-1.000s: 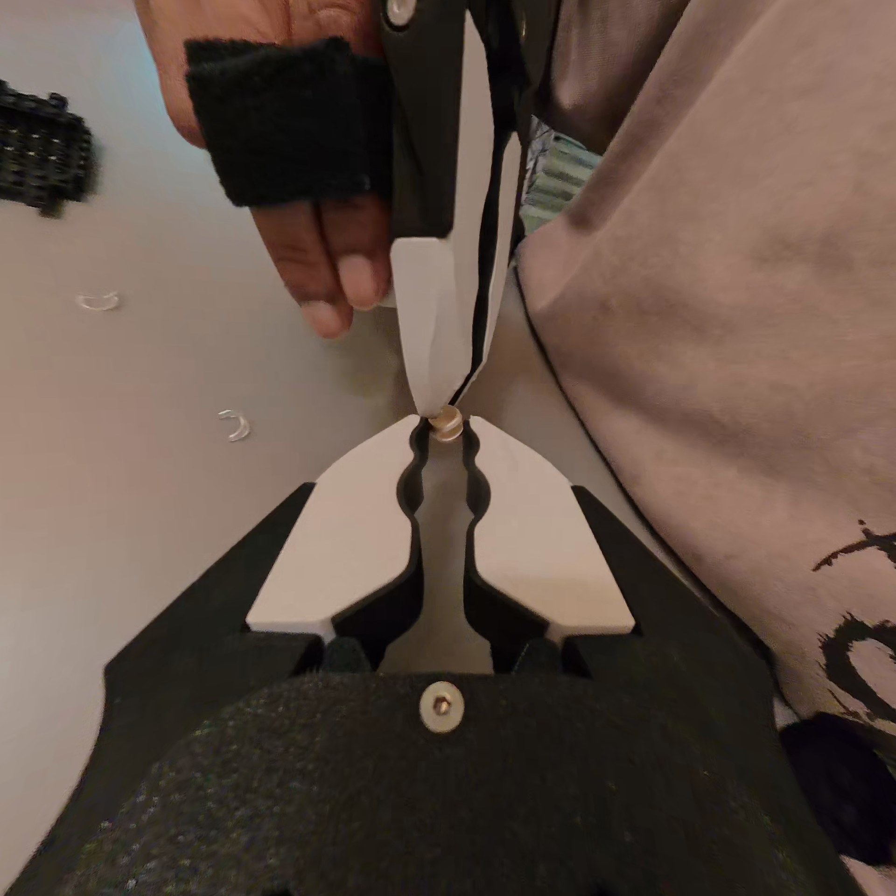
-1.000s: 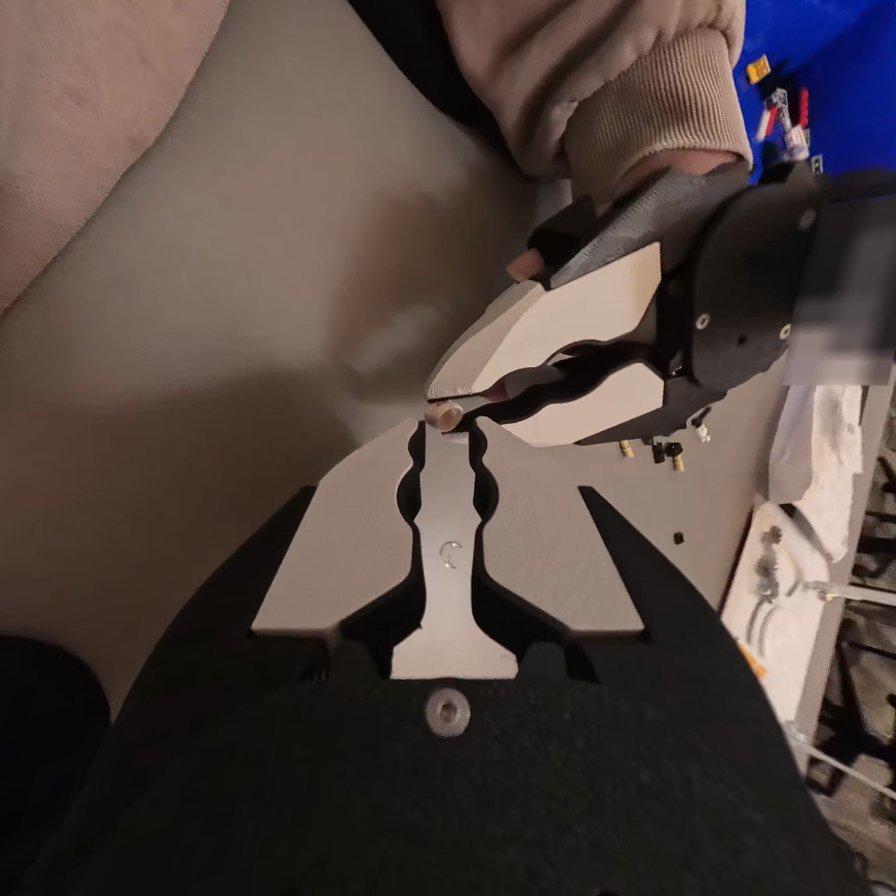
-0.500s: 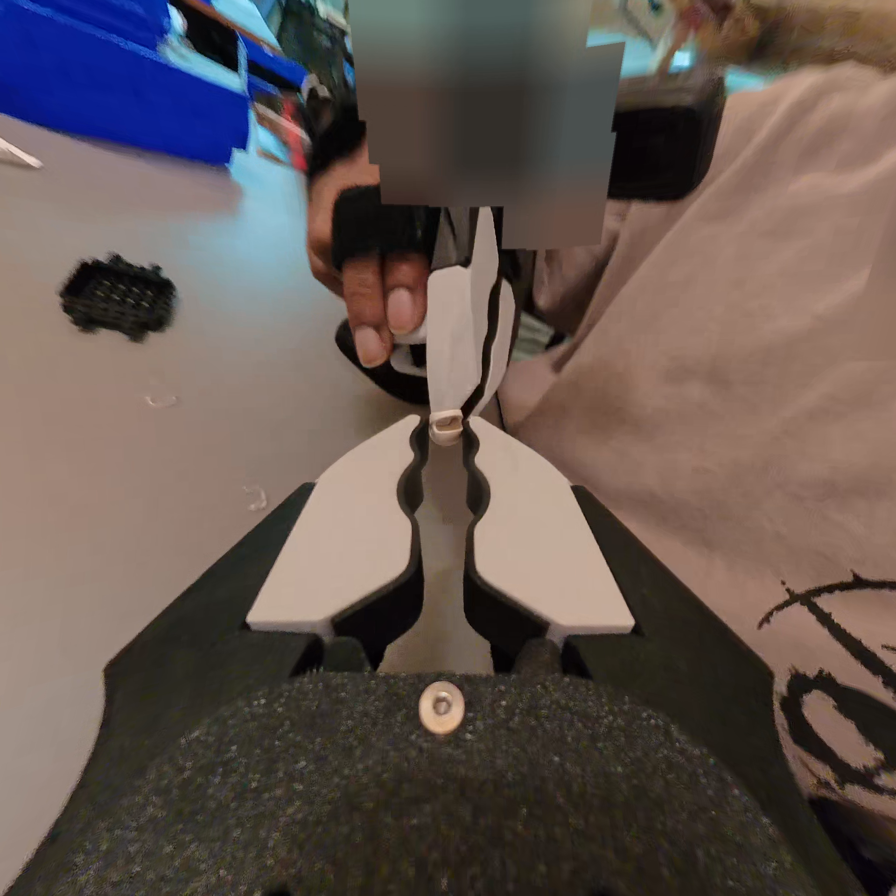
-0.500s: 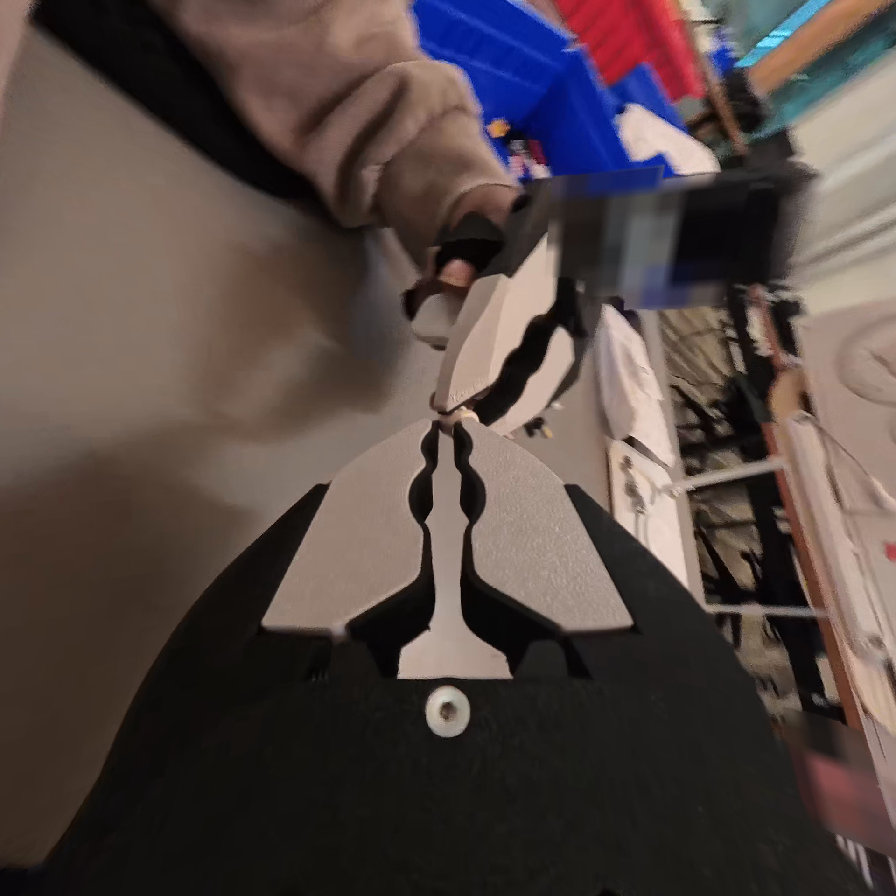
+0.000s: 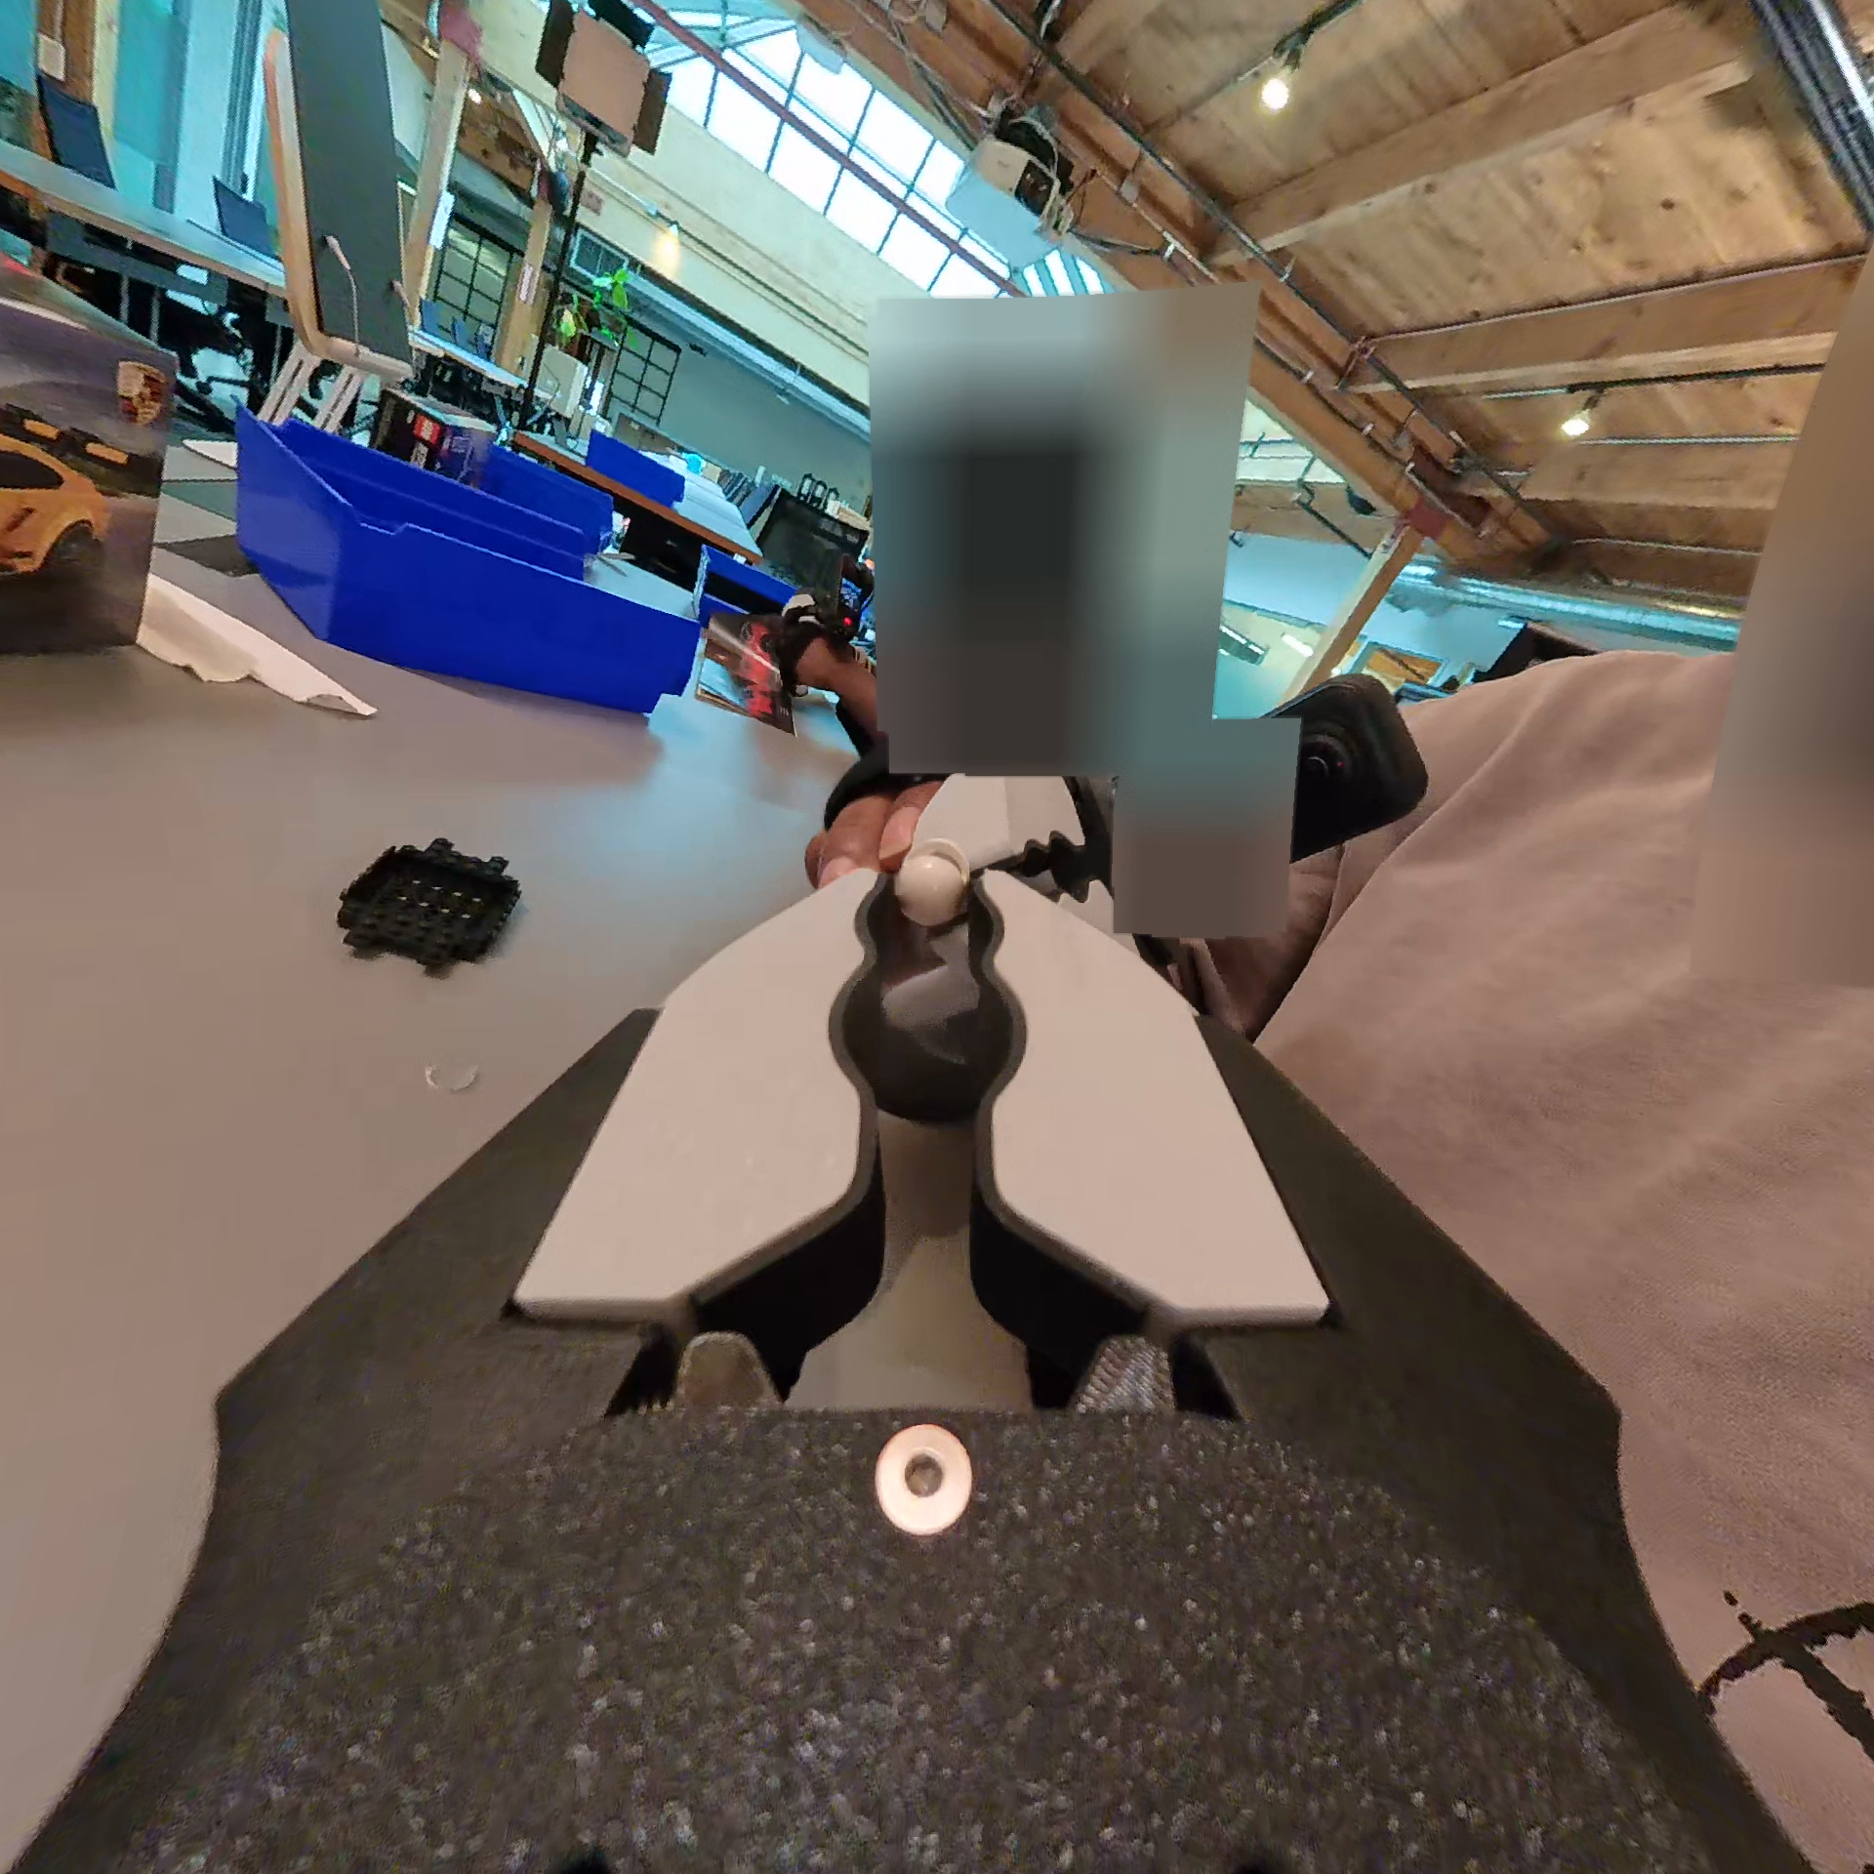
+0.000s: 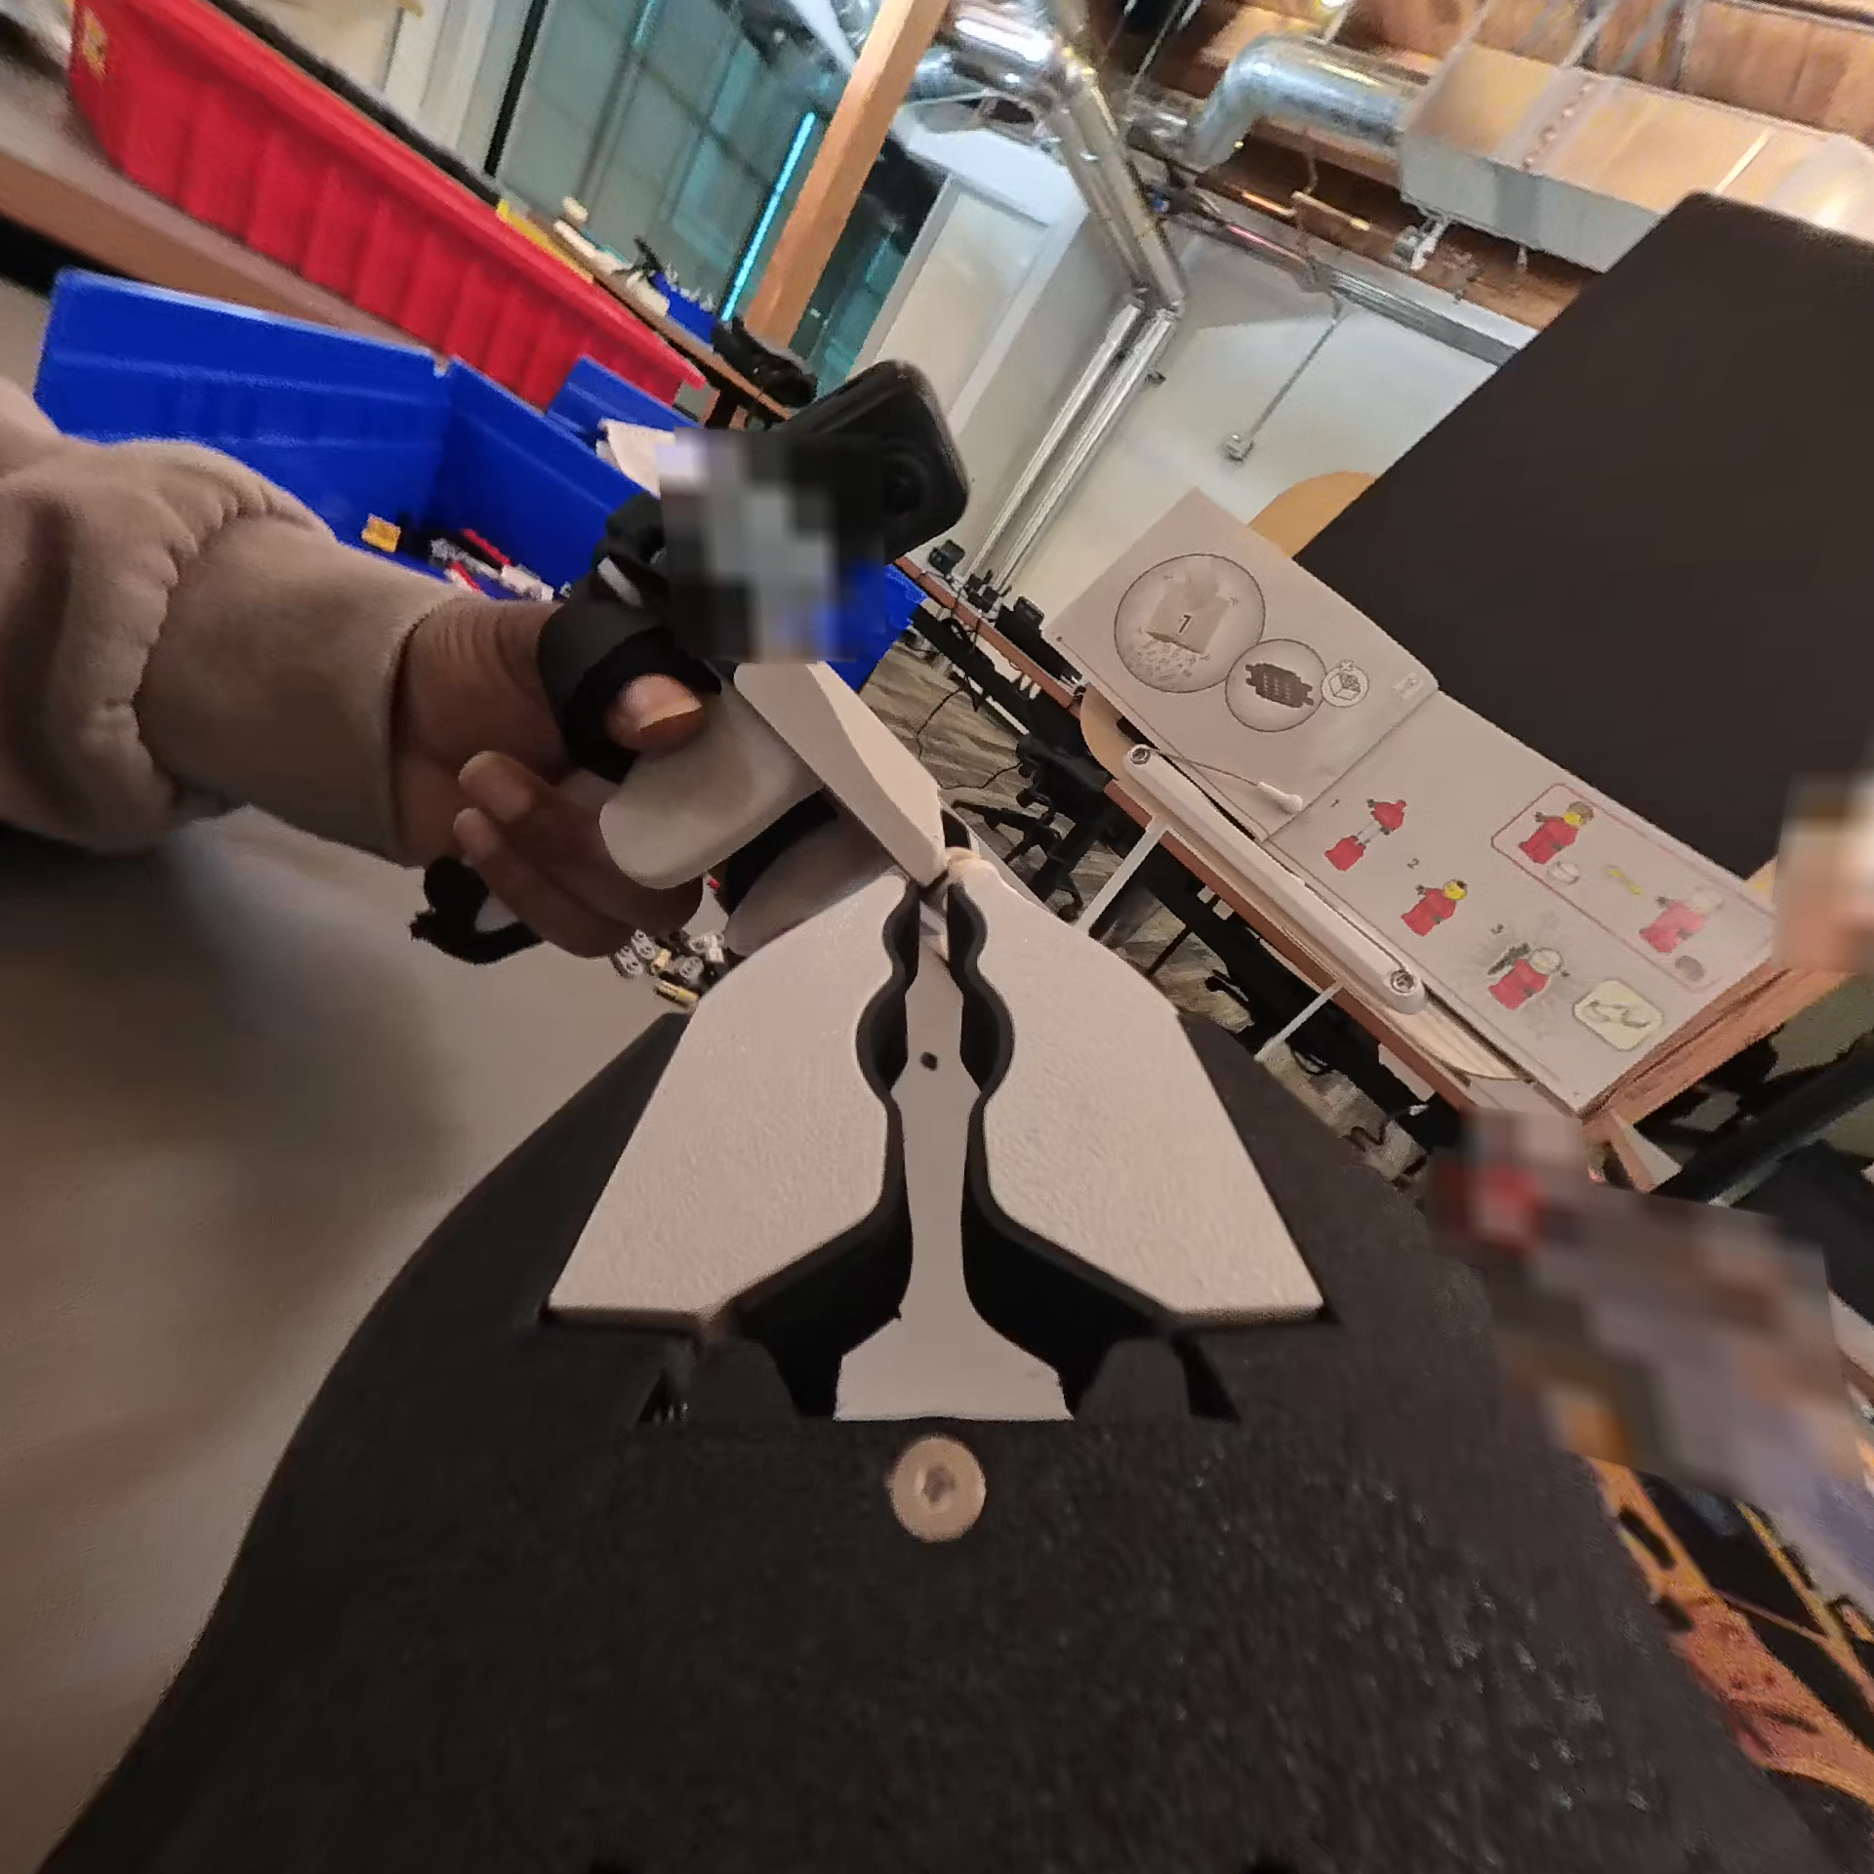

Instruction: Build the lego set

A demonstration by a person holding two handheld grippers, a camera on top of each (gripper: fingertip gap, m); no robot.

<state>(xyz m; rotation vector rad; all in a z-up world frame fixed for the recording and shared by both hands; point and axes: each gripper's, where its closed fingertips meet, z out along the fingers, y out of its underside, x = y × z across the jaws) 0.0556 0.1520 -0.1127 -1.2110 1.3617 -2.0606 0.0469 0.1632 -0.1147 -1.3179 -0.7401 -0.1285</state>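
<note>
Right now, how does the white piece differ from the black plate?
The white piece is small and rounded; the black plate is larger, flat and squarish. The white piece is pinched in the left tool's tips, off the table; the black plate lies loose on the table. Both look like Lego parts.

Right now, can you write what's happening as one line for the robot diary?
left gripper: shut on small white round piece | right gripper: tips at same piece, grip unclear | both raised above grey table | black lego plate: on table, untouched
</note>
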